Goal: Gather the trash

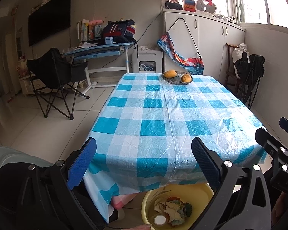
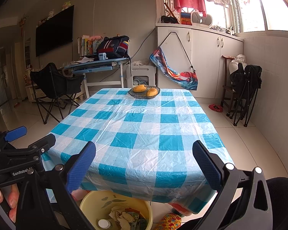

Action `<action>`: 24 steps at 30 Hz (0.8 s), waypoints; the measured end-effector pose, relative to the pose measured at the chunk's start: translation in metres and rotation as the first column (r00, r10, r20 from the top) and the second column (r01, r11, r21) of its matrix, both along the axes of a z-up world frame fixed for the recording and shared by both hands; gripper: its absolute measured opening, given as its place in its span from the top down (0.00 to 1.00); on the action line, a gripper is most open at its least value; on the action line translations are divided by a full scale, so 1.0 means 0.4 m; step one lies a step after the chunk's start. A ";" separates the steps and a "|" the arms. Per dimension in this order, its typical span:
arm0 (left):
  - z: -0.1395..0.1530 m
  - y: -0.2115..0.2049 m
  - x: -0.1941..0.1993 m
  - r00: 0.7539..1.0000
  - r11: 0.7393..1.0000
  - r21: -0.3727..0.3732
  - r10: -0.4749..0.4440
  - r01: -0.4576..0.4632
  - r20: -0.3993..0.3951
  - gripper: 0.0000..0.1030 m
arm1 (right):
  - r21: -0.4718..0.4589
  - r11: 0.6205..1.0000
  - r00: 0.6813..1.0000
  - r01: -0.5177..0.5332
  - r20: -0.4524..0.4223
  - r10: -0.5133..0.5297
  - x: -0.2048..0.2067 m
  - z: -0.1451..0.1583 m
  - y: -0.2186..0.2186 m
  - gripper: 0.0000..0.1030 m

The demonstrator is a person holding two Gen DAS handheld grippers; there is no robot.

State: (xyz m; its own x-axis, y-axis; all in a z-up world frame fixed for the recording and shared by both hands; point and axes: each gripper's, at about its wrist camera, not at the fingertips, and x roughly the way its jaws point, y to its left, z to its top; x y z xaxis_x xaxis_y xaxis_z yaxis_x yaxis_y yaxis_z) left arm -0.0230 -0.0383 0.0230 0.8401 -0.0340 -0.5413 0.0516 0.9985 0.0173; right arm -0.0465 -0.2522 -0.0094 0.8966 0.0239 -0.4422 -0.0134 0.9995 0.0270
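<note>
Left gripper [image 1: 144, 163] and right gripper [image 2: 144, 163] are held level above the yellow basin [image 2: 90, 201], fingers spread wide, nothing gripped.

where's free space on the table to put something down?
Nearly the whole checked tablecloth is bare, from the near edge by both open tongs up to the fruit bowl at the far edge. Only the far edge around the bowl is taken. Below the near edge, the yellow basin already holds crumpled trash.
</note>
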 end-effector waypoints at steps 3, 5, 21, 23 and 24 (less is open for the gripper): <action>0.003 0.001 0.000 1.000 1.000 -0.008 0.003 -0.003 -0.003 0.07 | 0.000 1.000 1.000 0.000 -0.002 0.000 0.000 0.002 -0.001 0.06; 0.011 0.003 -0.002 1.000 1.000 -0.012 0.007 -0.007 0.001 0.07 | 0.000 1.000 1.000 0.001 -0.002 -0.001 -0.001 0.006 -0.001 0.06; 0.023 0.006 -0.002 1.000 1.000 -0.003 0.012 -0.012 0.014 0.07 | -0.019 1.000 1.000 -0.003 -0.015 0.003 0.003 0.000 0.013 0.06; 0.022 0.006 -0.001 1.000 1.000 -0.001 0.013 -0.013 0.012 0.07 | -0.020 1.000 1.000 -0.003 -0.017 0.002 0.004 -0.002 0.014 0.06; 0.022 0.006 0.000 1.000 1.000 0.001 0.014 -0.014 0.012 0.07 | -0.021 1.000 1.000 -0.003 -0.018 0.002 0.005 -0.002 0.015 0.06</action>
